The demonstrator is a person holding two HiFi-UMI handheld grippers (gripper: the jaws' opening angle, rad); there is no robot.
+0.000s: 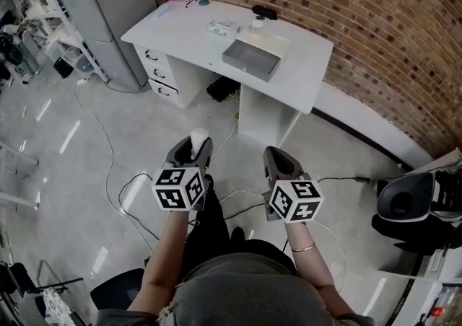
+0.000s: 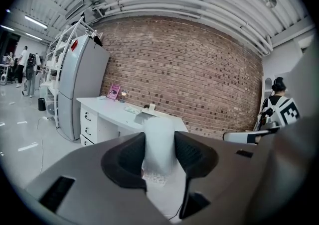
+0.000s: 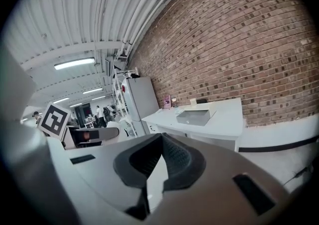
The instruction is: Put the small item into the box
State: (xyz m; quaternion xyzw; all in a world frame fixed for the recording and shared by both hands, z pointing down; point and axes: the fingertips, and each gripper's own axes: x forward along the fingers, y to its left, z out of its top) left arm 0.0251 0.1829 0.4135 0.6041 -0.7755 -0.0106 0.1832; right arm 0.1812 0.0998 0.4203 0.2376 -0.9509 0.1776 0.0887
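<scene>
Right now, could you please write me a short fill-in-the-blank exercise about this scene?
1. The small item held in the left gripper is ____ in colour.
2. The right gripper has its jaws shut and holds ____.
3. The grey box sits on a white ____ by the brick wall.
Missing words: white; nothing; desk.

The small item [image 2: 159, 142] is pale white and soft-looking. It stands upright between the jaws of my left gripper [image 2: 158, 157], whose pads press it from both sides, well apart from the desk [image 1: 180, 29]. The box [image 1: 251, 58] is shallow, grey and open-topped. It lies flat close to the desk's near edge, right of its middle.
</scene>
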